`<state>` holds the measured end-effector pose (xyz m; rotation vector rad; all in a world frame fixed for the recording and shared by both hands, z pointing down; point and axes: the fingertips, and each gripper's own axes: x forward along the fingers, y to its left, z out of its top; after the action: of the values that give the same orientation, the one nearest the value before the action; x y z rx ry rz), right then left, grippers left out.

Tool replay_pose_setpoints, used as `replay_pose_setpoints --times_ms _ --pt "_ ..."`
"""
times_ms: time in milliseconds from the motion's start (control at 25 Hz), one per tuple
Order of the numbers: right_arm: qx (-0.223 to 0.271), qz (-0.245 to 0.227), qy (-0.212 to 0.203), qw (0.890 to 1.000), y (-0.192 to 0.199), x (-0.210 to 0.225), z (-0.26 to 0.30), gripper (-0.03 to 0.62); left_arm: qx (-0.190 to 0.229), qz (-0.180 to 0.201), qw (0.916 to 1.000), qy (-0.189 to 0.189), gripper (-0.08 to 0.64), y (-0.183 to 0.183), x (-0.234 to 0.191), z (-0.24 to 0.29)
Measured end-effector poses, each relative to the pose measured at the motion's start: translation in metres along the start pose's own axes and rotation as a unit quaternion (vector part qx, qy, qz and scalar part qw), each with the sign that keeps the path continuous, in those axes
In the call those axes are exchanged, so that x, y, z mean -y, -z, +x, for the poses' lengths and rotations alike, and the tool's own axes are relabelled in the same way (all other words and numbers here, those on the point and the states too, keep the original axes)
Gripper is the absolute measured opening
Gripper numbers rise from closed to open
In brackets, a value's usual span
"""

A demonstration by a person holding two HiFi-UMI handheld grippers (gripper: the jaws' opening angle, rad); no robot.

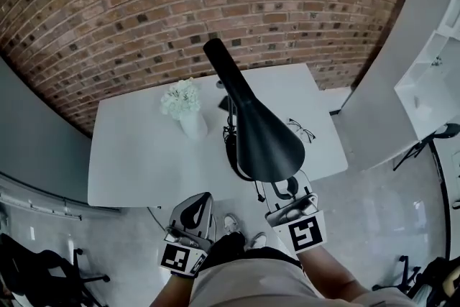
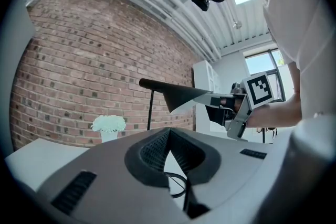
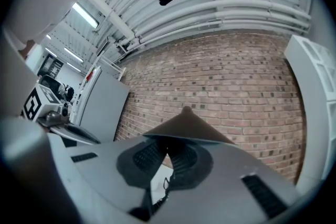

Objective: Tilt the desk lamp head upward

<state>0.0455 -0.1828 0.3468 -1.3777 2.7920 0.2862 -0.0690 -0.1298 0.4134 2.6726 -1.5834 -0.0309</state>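
1 desk lamp head (image 1: 262,134), a black cone, hangs over the white table (image 1: 136,154), wide rim toward us and narrow end toward the brick wall (image 1: 108,3). The near rim sits at the tips of the right gripper (image 1: 285,190). In the right gripper view the 2 jaws are clenched on that rim edge, and the cone rises just beyond them. The left gripper view shows the same contact from the side. The left gripper (image 1: 200,201) hangs beside the shade and apart from it, jaws pressed together on nothing. Only a loop of cable (image 2: 177,184) shows through the gap behind the tips.

We judge the step in hand to be the lift itself. To do it well, we hold the clamp firm on the rim and raise the right jaws in an arc about the head's joint, not straight up. We watch that the thin stem (image 2: 150,107) and the base do not lift or slide. The free left jaws could brace the base if it shifts. Beyond the left jaws stands a vase of white flowers (image 1: 183,103), and beyond the right jaws lie spectacles (image 1: 302,130). We keep the swing off both.

We read no brand or print anywhere. Each gripper's cube (image 1: 305,234) bears black-and-white square markers, not lettering.
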Motion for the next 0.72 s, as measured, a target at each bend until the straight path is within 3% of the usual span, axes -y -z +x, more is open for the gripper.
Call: replay_pose_setpoints --times_ms 200,720 --pt "0.009 -0.043 0.013 0.999 -0.031 0.004 -0.007 0.015 0.01 -0.001 1.0 0.001 0.005 -0.008 0.003 -0.005" --pt "0.037 -0.04 0.039 0.998 -0.068 0.016 -0.015 0.015 0.018 0.003 0.9997 0.013 0.003 -0.019 0.012 -0.007"
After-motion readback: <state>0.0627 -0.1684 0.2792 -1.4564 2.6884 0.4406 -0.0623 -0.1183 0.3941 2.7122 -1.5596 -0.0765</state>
